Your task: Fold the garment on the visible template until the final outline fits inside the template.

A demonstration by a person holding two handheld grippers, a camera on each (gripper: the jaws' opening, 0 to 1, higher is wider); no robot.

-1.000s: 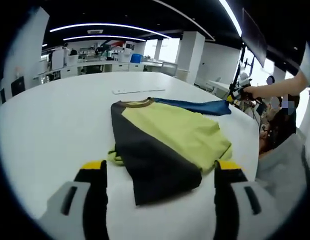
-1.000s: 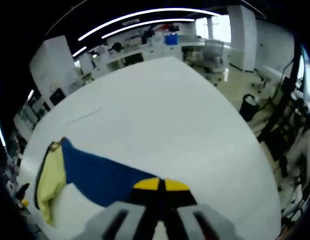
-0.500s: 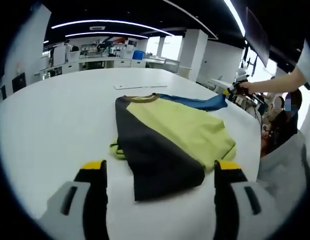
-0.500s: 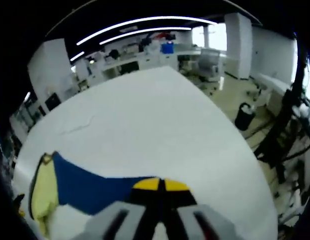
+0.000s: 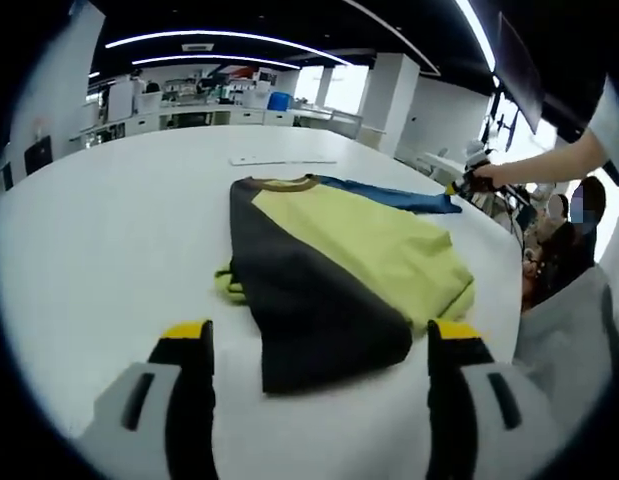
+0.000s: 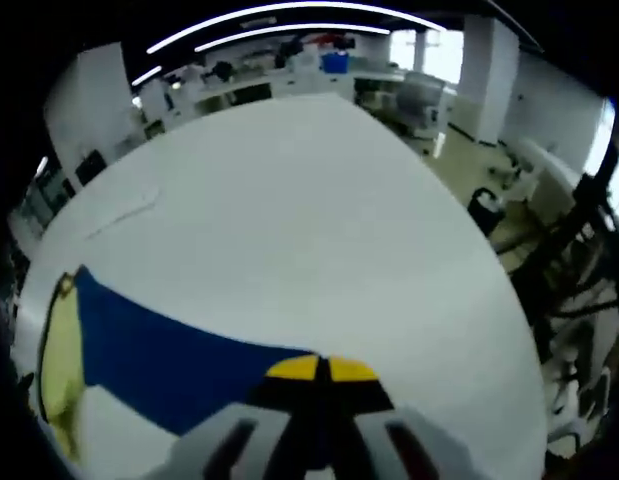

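- Left gripper (image 5: 319,345), at 6 o'clock in its own view, hangs released, jaws spread either side of the garment's (image 5: 329,265) near dark hem.
- The garment lies mid-table (image 5: 99,230), yellow body centred.
- Right gripper (image 6: 321,372) is clenched on the blue sleeve (image 6: 159,350), seen at 2 o'clock from the left.
- Best carry the sleeve low and taut across the yellow panel, laying it flat without dragging the body.

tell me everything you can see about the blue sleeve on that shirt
The blue sleeve is soft, matte fabric, stretched out flat across the white table from the garment's yellow-green body near the brown collar. Its far end is pinched in the right gripper, whose yellow-tipped fingers are closed on it.
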